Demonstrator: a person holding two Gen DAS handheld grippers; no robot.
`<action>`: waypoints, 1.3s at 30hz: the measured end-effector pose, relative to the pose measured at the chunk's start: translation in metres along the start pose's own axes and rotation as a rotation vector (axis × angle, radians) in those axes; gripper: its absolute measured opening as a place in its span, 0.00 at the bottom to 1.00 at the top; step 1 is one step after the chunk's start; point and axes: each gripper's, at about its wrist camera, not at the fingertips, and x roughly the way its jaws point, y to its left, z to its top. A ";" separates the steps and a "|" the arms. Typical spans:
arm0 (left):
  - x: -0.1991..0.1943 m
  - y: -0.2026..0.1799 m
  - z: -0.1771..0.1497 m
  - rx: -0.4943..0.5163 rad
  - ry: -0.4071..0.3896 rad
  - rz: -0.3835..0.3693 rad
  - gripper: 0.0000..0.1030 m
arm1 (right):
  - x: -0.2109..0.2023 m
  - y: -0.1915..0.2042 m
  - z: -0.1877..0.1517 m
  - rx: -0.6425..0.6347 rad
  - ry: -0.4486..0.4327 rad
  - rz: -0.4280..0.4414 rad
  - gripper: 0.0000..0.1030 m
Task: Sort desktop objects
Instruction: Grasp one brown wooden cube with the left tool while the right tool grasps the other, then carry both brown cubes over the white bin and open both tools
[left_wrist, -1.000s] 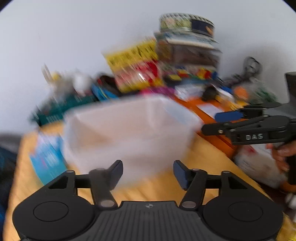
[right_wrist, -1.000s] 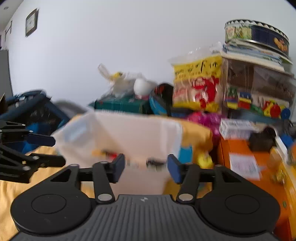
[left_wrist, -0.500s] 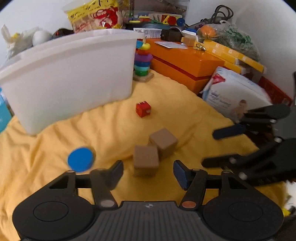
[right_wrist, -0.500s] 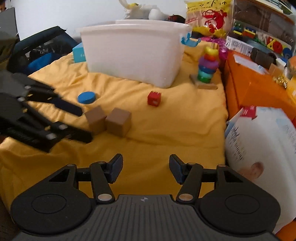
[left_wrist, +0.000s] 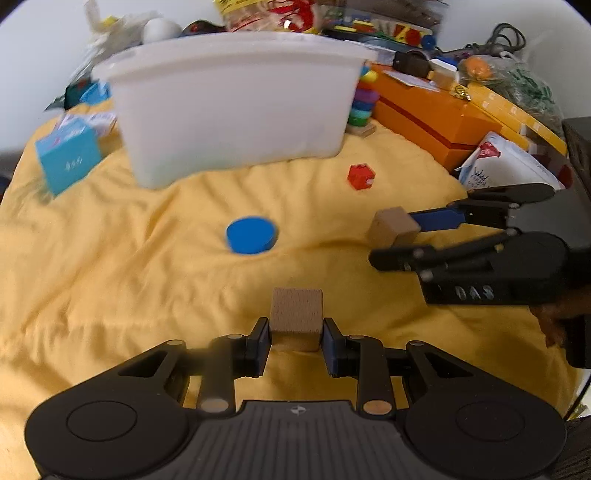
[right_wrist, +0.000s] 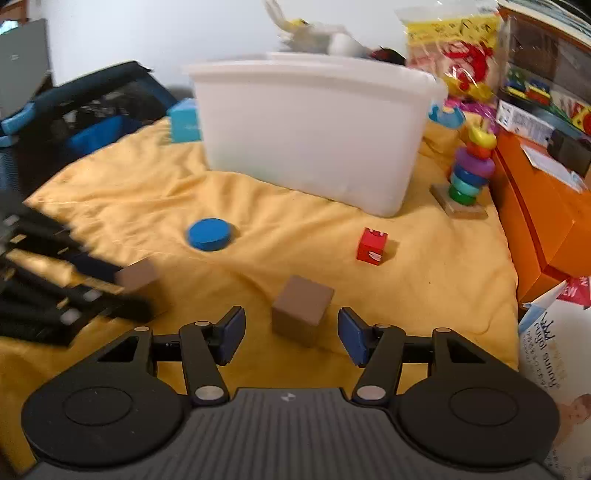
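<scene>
Two wooden cubes are being taken at once: the left gripper (left_wrist: 294, 341) is closing on the near cube (left_wrist: 295, 317), pads at its sides, while the right gripper (right_wrist: 291, 334) – jaws narrowing, not yet touching – straddles the other cube (right_wrist: 302, 308). Centre each squarely before lifting toward the white bin (right_wrist: 314, 129) at twelve o'clock.

Lived-in home, most likely a play or storage corner.
Shown by a rumpled yellow cloth (right_wrist: 424, 280) strewn with wooden toy blocks (right_wrist: 302, 311), a ring-stacking toy (right_wrist: 469, 173), a white plastic bin (right_wrist: 314, 136), a snack bag (right_wrist: 454, 55), an orange box (left_wrist: 424, 114) and a nappy pack (right_wrist: 554, 369) heaped against a plain white wall.
</scene>
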 end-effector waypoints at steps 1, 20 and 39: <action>0.001 0.001 -0.001 0.000 0.000 0.000 0.33 | 0.005 0.000 0.001 0.003 0.009 -0.006 0.51; -0.027 -0.001 0.009 0.029 -0.102 -0.041 0.32 | -0.034 -0.011 -0.003 0.033 0.011 0.022 0.35; -0.067 0.028 0.108 0.070 -0.326 0.024 0.33 | -0.050 -0.033 0.066 0.037 -0.130 -0.004 0.35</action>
